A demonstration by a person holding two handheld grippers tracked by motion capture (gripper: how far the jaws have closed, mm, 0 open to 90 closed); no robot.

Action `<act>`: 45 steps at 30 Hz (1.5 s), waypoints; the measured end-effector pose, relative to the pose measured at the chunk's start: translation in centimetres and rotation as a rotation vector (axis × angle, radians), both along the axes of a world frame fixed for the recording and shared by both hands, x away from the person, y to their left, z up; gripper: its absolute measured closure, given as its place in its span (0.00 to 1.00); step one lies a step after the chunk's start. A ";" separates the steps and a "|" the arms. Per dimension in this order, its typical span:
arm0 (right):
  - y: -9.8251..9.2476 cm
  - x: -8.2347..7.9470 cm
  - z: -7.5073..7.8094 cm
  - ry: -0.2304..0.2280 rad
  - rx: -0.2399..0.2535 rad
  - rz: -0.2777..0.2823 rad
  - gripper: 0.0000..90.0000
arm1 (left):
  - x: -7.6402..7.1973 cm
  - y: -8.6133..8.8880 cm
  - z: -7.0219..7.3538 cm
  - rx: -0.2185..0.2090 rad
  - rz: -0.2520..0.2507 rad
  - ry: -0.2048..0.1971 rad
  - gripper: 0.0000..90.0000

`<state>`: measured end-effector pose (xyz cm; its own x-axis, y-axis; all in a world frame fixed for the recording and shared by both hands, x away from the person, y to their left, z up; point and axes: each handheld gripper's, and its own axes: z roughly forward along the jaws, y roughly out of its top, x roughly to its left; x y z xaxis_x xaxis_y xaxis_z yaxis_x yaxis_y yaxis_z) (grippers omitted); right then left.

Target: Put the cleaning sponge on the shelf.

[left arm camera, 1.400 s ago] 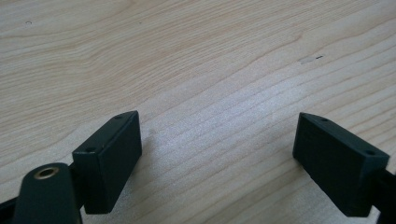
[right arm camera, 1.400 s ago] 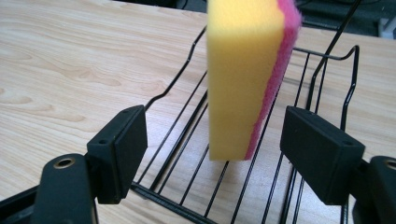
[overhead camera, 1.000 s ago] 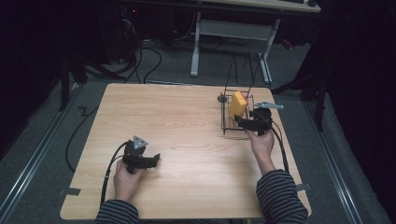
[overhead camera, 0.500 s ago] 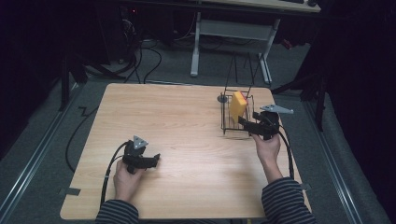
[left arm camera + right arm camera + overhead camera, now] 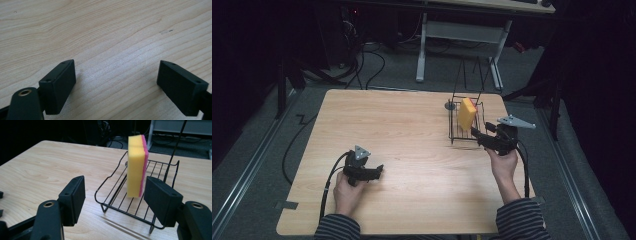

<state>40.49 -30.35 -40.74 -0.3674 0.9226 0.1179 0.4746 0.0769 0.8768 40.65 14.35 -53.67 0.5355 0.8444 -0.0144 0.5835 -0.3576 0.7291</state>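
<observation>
The yellow sponge with a pink scouring layer [image 5: 136, 166] stands upright on its edge inside the black wire rack [image 5: 117, 202], which sits near the far right corner of the light wooden table [image 5: 412, 130]. Nothing else is in the rack.

Your right gripper [image 5: 480, 136] hangs just in front of the rack's near rim, released: its jaws have just been closing somewhat, yet nothing lies between them and the pads touch neither sponge nor wire. Your left gripper [image 5: 374, 172] rests low at the near left of the table, well apart from the rack, jaws spread wide with bare wood between them.

The right gripper view gives you what the high view cannot: the sponge's two layers side by side, pink facing the rack's right side, and the dip in the rack's front rail. The high view gives you a small round grey object [image 5: 450, 106] on the table just behind the rack's left corner, and the rack's tall wire handle [image 5: 469, 75] rising at the back.
</observation>
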 end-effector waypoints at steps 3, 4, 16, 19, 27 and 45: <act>0.1 -0.6 0.4 -0.009 0.005 0.010 0.38 | 0.0 0.0 0.0 0.000 0.001 0.000 0.18; 0.1 -0.8 0.5 -0.013 0.003 0.014 0.38 | 0.0 0.0 0.0 0.000 0.000 0.000 0.18; -0.1 -3.1 0.7 -0.048 0.026 0.042 0.39 | 0.0 0.0 0.0 0.001 0.001 0.000 0.18; -0.1 -3.6 0.8 -0.055 0.035 0.049 0.39 | 0.0 0.0 0.0 0.001 0.001 0.000 0.18; -0.3 -4.8 0.6 -0.057 0.045 0.062 0.39 | 0.0 0.0 0.0 0.001 0.001 -0.001 0.18; 0.3 -6.4 -0.5 -0.054 0.063 0.103 0.39 | 0.0 0.0 0.0 0.002 0.001 -0.001 0.18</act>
